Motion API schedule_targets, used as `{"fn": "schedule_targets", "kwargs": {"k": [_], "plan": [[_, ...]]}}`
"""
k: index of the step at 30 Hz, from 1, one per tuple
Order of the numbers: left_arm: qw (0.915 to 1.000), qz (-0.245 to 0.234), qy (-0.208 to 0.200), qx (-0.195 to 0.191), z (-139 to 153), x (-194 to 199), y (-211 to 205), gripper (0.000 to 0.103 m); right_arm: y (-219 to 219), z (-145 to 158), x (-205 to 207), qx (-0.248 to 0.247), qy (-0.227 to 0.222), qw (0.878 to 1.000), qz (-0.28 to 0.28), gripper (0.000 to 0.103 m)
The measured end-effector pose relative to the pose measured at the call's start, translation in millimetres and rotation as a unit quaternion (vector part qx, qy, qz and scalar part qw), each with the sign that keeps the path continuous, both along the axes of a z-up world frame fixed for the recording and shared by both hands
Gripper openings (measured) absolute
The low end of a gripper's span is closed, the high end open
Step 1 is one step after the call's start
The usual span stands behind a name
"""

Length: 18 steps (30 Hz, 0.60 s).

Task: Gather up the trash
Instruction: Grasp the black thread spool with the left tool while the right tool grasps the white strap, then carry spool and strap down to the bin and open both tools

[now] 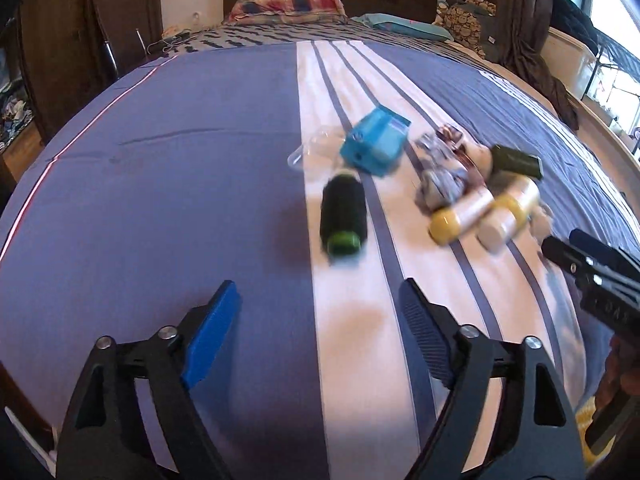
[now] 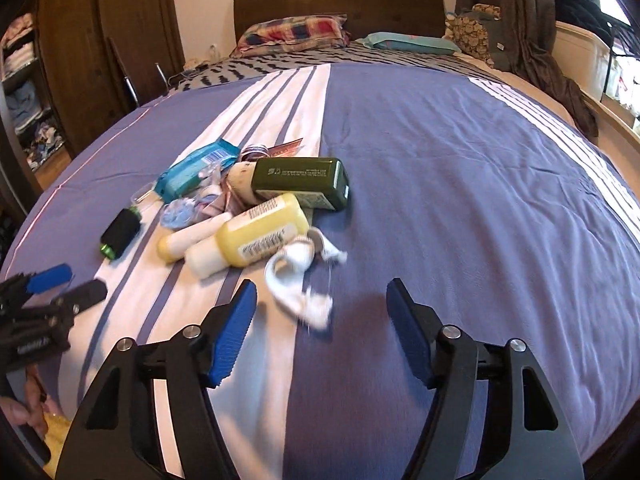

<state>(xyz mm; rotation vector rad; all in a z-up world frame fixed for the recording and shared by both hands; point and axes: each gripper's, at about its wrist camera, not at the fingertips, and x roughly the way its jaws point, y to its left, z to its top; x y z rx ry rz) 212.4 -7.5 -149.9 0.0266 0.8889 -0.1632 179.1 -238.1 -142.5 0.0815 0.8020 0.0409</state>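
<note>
Right gripper [image 2: 322, 304] fills the bottom of its frame, jaws apart and nothing between them, and just beyond its tips lies a crumpled white wrapper [image 2: 298, 280] on the bed [image 2: 460, 184]. Over in the other view, the left gripper [image 1: 320, 304] hangs low in frame too, jaws apart and empty, lined up with a black canister with a green cap [image 1: 343, 216] at centre. The trash sits in one pile mid-bed: two yellow bottles [image 2: 256, 236], a dark green container [image 2: 304, 182], a blue packet [image 2: 192, 168], all touching or overlapping. Looks like the approach step, nothing picked yet. Next move, I'd judge, calls for each gripper to drop onto its nearest piece; the wrapper is limp, so pinch it low against the bedcover.
</note>
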Motion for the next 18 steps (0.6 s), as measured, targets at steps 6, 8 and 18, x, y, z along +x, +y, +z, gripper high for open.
{"fn": "schedule_targets", "kwargs": {"k": [6,8,18], "plan": [[1.0,-0.003,0.0,0.003,-4.1,30.2,-6.5,0.066,1.2,-2.0,17.9,-0.003,-0.005,1.0,0.0,0.056],[1.0,-0.003,0.0,0.005,-5.2,39.6,-8.0,0.058,3.9,-1.4,22.5,-0.006,-0.006,1.0,0.004,0.046],[0.9998,-0.021,0.005,0.006,-1.0,37.1,-11.9,0.025,10.7,1.7,13.5,-0.016,-0.006,1.0,0.013,0.017]]}}
